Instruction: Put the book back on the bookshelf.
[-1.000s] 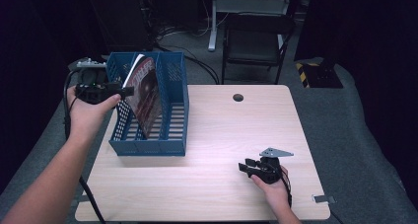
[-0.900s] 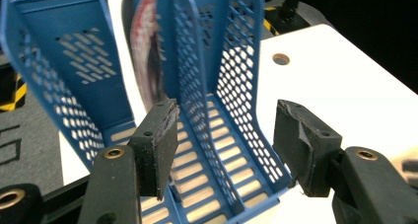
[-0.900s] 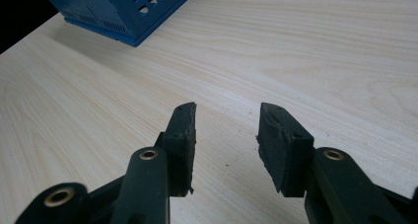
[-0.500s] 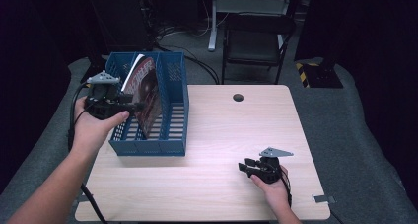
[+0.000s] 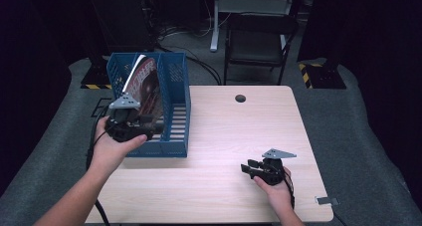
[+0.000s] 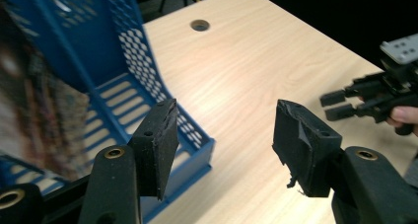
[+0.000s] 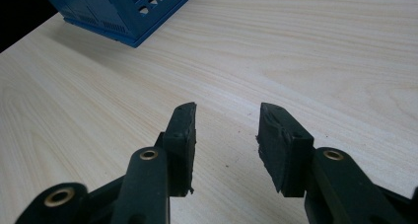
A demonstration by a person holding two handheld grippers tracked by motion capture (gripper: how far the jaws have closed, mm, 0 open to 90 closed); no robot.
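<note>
A blue perforated file rack [image 5: 175, 106] stands on the left part of the wooden table [image 5: 229, 136]. A magazine [image 5: 144, 89] with a dark red cover leans upright in its left compartment, seen blurred [image 6: 34, 110] in the left gripper view. My left gripper [image 5: 155, 127] hovers open over the rack's front wall [image 6: 190, 157], jaws empty [image 6: 224, 135]. My right gripper [image 5: 247, 169] rests low over the table near the front right, open, with nothing between its fingers [image 7: 226, 130]. It also appears far off [image 6: 340, 103] in the left gripper view.
A round cable hole [image 5: 240, 98] sits near the table's far edge. A black chair [image 5: 259, 42] and a desk frame stand behind the table. A corner of the rack [image 7: 123, 12] lies ahead of the right gripper. Bare wood spreads between rack and right hand.
My left hand has moved from the rack's far left side toward the person and down, ending over the rack's front end. The right hand has kept still.
</note>
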